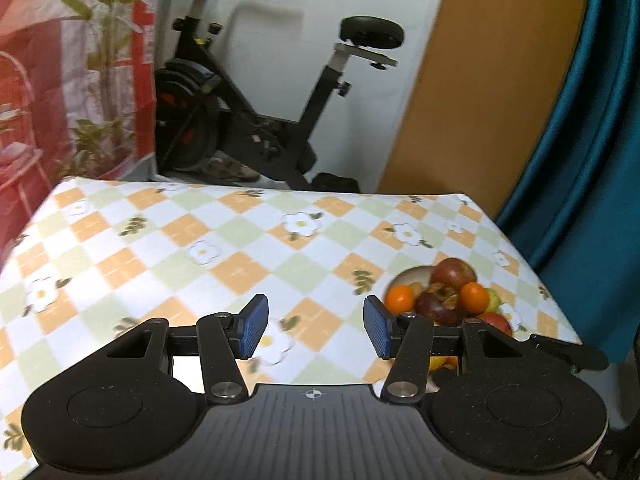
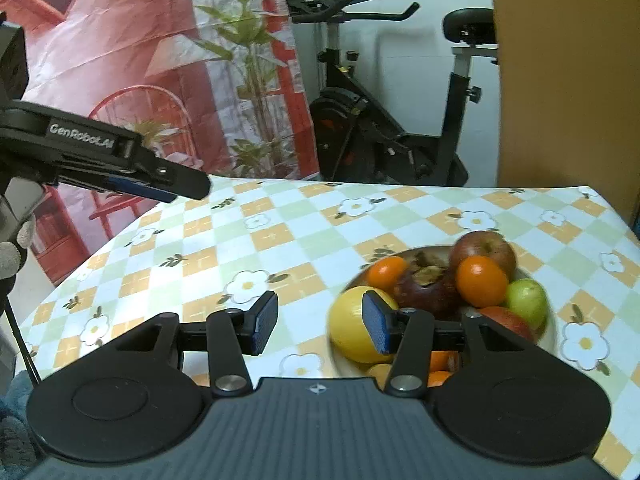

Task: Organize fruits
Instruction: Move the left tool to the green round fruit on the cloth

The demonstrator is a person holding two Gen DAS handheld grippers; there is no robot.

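An exercise bike (image 1: 256,92) stands against the far wall behind a table (image 1: 240,240) covered in a checked, flowered cloth. A bowl (image 2: 550,320) of fruit sits at the near right of the table, holding oranges, apples and a yellow fruit (image 2: 352,328). The left gripper (image 1: 316,326) hangs over bare cloth, jaws wide apart and empty. The right gripper (image 2: 320,322) is equally wide and empty, its right finger just in front of the yellow fruit
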